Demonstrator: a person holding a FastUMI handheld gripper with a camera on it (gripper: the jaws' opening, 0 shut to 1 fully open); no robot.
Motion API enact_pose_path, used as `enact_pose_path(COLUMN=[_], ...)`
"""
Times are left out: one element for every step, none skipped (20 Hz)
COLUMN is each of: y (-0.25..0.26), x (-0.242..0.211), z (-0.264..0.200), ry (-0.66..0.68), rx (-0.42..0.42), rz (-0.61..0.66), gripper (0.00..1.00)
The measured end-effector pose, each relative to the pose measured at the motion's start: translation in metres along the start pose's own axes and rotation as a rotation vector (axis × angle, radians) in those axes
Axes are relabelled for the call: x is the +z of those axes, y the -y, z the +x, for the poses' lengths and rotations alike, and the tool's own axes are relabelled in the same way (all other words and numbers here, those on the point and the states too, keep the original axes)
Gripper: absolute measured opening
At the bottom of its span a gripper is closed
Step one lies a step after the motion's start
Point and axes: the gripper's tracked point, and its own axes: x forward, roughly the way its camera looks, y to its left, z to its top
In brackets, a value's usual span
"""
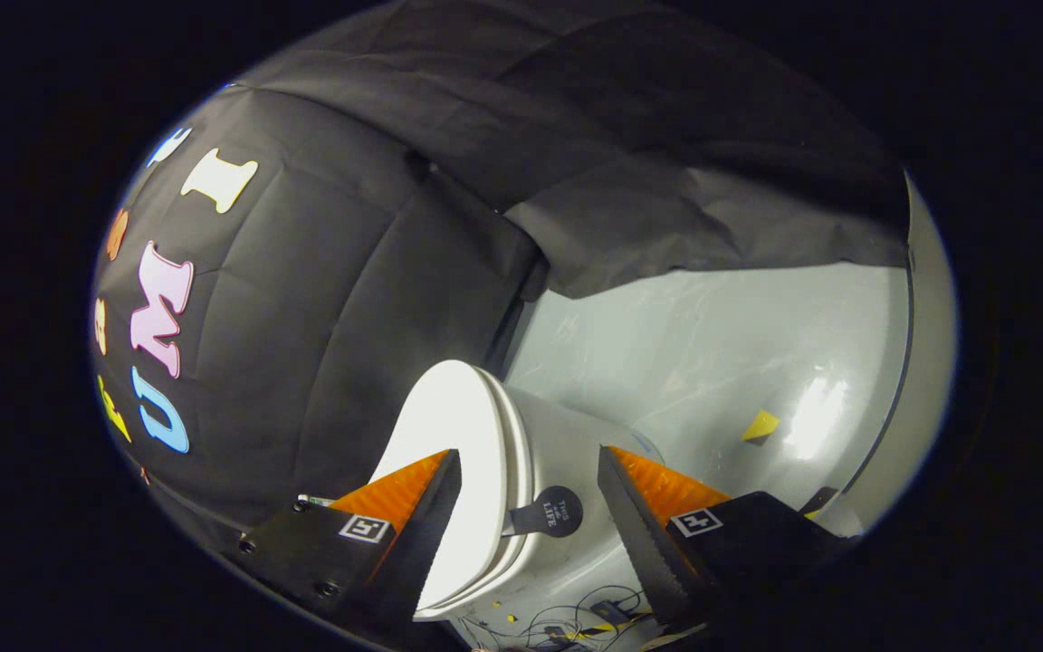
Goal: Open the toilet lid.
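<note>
We see the glossy white plastic toilet lid (463, 435) low in frame, between and beyond our wide-spread, empty fingers (529, 507). Its round dark lift tab (555, 512) sits ungrasped between them. Lid looks closed; the lifting remains.

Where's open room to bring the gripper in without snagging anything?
Open floor lies beyond the toilet, up to the draped cloth. The open gripper straddles the lid edge and its round tab. Cables crowd the toilet's base.
</note>
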Motion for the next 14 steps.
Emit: enact_pose_path(y=[0.003, 0.003, 0.004, 0.008, 0.010, 0.009, 0.010, 0.011, 0.008, 0.010, 0.013, 0.012, 0.010, 0.011], x=[-0.006, -0.012, -0.017, -0.025, -0.030, -0.035, -0.040, -0.041, -0.044, -0.048, -0.048, -0.048, -0.047, -0.047], z=[0.007, 0.013, 0.018, 0.022, 0.025, 0.028, 0.029, 0.033, 0.036, 0.036, 0.037, 0.038, 0.038, 0.037], ry=[-0.022, -0.044, -0.063, -0.080, -0.094, -0.107, -0.116, -0.122, -0.130, -0.140, -0.140, -0.144, -0.144, -0.139], rx=[0.005, 0.019, 0.032, 0.042, 0.052, 0.064, 0.066, 0.070, 0.080, 0.074, 0.088, 0.095, 0.114, 0.123], rz=[0.025, 0.060, 0.101, 0.138, 0.169, 0.192, 0.209, 0.217, 0.224, 0.228, 0.241, 0.261, 0.282, 0.295], gripper=[0.96, 0.94, 0.92, 0.88, 0.83, 0.77, 0.71, 0.60, 0.59, 0.59, 0.50, 0.40, 0.40, 0.40])
